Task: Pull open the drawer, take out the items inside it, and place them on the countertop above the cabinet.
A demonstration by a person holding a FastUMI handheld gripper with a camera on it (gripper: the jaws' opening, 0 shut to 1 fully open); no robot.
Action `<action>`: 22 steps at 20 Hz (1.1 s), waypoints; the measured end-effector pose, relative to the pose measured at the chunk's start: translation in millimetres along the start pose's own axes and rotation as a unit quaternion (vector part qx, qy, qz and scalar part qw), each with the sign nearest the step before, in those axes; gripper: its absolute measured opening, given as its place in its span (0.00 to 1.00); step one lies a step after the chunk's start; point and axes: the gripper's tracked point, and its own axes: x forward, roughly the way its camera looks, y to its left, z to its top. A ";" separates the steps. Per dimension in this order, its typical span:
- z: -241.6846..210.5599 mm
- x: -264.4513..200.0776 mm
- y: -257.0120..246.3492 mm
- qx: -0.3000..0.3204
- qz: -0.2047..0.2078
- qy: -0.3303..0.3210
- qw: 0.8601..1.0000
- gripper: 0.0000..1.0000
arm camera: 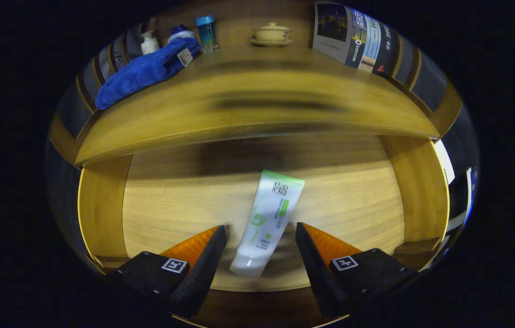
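Drawer (157,214), pulled open beneath you: pale wooden floor, wooden side walls at left and right of the frame.

Tube (267,221), one, white with a green crimped end and green print. It lies flat on the drawer floor at lower centre, tilted slightly, cap end toward you and crimped end pointing to the cabinet. Its lower half sits between your two fingers, with a clear gap on either side.

Gripper (261,237), yours: jaws stand wide, one finger to each side of the tube, neither touching it, nothing held. Each finger carries a square marker near the bottom of the frame.

Countertop (257,109), wooden, arching across the upper half of the frame above the drawer, blurred along its front edge.

Items on the countertop, left to right:
- blue cloth (145,70), bunched, upper left, with a small white tag;
- white bottle (149,42), just behind the cloth;
- clear bottle with blue cap (206,33), beside the cloth's far end;
- cream lidded cup on a saucer (272,34), top centre, well apart from the bottles;
- printed magazine (353,38), upper right, propped against the back.
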 end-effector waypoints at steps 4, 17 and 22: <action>-5.7 1.0 -1.7 0.011 0.008 0.014 1.000 0.58; -8.8 -67.8 -15.1 0.041 0.093 -0.075 0.992 0.39; -5.0 -111.0 -27.4 0.062 0.123 -0.119 0.983 0.39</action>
